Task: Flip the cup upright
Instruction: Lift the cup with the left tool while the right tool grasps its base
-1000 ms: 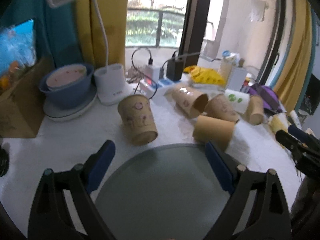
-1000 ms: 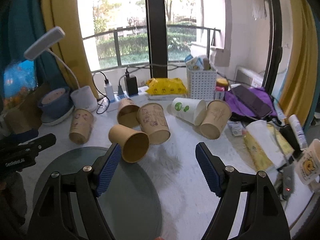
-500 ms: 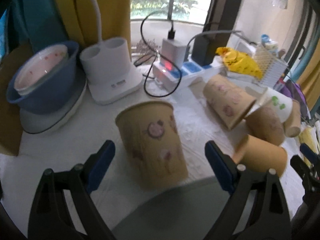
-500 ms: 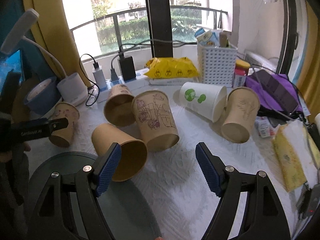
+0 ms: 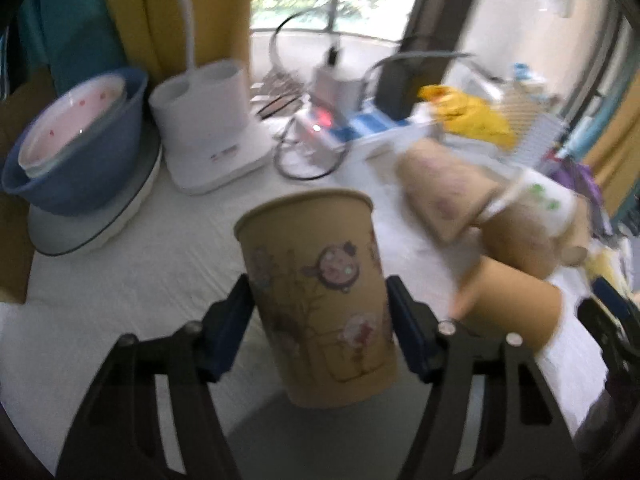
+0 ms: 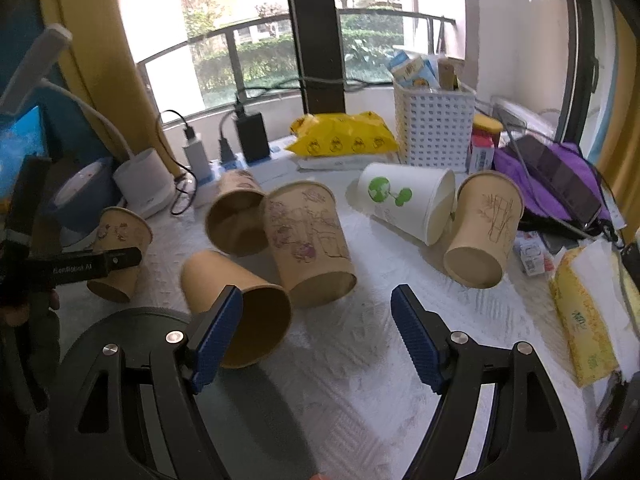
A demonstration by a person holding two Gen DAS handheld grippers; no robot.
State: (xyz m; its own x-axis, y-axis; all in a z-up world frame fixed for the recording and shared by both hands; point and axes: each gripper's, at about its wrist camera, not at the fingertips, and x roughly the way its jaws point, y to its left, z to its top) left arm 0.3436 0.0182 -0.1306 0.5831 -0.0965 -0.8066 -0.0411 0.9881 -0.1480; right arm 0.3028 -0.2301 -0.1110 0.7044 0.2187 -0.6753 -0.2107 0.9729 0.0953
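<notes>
A tan paper cup with cartoon prints (image 5: 320, 296) stands between the blue pads of my left gripper (image 5: 320, 320), which are closed against its sides; its bottom is up and its mouth is down. It also shows at the left of the right wrist view (image 6: 118, 254), with my left gripper (image 6: 96, 266) around it. My right gripper (image 6: 316, 332) is open and empty above the white cloth. A plain tan cup (image 6: 240, 312) lies on its side by its left pad. A printed tan cup (image 6: 310, 244) lies just ahead.
A dark round tray (image 6: 132, 340) lies at the near left. More cups lie on their sides: white with green print (image 6: 404, 204), tan (image 6: 484, 236), tan (image 6: 236, 216). Behind are a blue bowl (image 5: 76, 156), white lamp base (image 5: 208, 136), power strip (image 5: 344, 128), white basket (image 6: 434, 120) and tissue pack (image 6: 584, 312).
My left gripper moved forward onto the printed cup and closed on its sides. My right gripper moved forward and lower toward the lying cups and stayed open.
</notes>
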